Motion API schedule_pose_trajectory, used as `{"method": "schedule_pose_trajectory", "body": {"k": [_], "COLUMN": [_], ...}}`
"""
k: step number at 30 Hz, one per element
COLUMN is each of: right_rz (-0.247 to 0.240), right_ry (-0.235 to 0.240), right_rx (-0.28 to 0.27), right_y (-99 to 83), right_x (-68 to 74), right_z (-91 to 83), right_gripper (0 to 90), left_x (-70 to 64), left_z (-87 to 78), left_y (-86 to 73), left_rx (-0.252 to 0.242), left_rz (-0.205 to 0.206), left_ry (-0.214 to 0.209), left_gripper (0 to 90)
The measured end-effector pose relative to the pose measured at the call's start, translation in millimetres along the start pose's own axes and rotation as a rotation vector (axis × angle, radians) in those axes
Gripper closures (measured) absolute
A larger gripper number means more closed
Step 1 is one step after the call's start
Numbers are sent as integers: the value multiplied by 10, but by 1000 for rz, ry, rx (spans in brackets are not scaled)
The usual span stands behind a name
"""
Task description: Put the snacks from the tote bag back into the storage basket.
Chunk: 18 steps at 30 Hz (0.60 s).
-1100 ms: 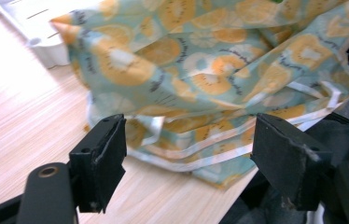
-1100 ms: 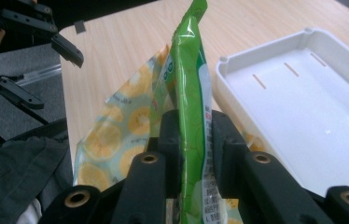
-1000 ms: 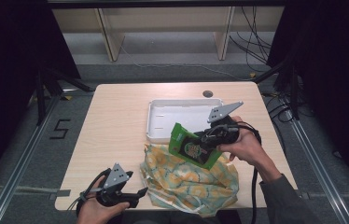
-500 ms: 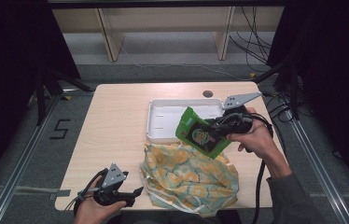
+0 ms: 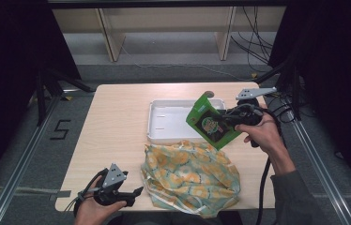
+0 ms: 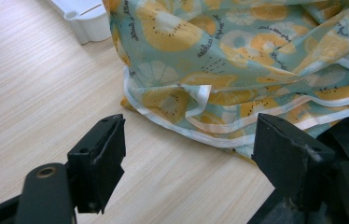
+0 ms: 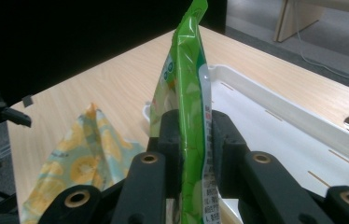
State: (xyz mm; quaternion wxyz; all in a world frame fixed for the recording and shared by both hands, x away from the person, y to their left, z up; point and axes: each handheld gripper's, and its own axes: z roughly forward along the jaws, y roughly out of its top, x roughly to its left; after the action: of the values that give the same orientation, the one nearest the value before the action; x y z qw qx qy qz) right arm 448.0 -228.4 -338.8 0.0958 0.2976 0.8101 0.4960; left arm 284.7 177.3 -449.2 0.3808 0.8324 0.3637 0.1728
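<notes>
We see the bench carrying a fruit-print cloth bag near its front edge, toward the right front corner. Just behind the bag lies a white tray, close to the back edge. Above the tray's right end our right tool holds a green packet off the bench, its jaws pinching the packet edge-on. At the left front corner our left tool has its jaws spread, just beside the bag's hem.
</notes>
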Motion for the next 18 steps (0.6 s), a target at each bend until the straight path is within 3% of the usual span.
{"method": "schedule_pose_trajectory", "body": {"k": [4, 6, 9, 12, 15, 16, 17, 18], "right_rz": [29, 18, 54, 52, 95, 74, 84, 60], "right_ry": [-34, -51, -62, -80, -74, -80, -88, -91], "right_rx": [26, 10, 16, 16, 35, 33, 39, 25], "right_y": [-37, -63, -92, -111, -114, -120, -117, -117], "right_x": [-65, -112, -142, -198, -251, -283, -286, -319], "right_z": [24, 60, 88, 108, 124, 130, 126, 136], "right_gripper": [771, 770, 770, 770, 770, 770, 770, 770], "left_x": [9, 11, 10, 13, 12, 24, 20, 28], "left_z": [4, 4, 2, 6, 10, 6, 6, 7], "left_y": [-6, -4, -5, -4, -13, -9, -10, -10], "left_rx": [-1, 1, 3, 7, 8, 10, 8, 4], "left_rz": [-4, -4, -5, 1, -19, -3, -15, -13], "left_ry": [0, 2, 1, -4, -3, -2, 2, -2], "left_gripper": [250, 250, 250, 248, 247, 247, 246, 246]}}
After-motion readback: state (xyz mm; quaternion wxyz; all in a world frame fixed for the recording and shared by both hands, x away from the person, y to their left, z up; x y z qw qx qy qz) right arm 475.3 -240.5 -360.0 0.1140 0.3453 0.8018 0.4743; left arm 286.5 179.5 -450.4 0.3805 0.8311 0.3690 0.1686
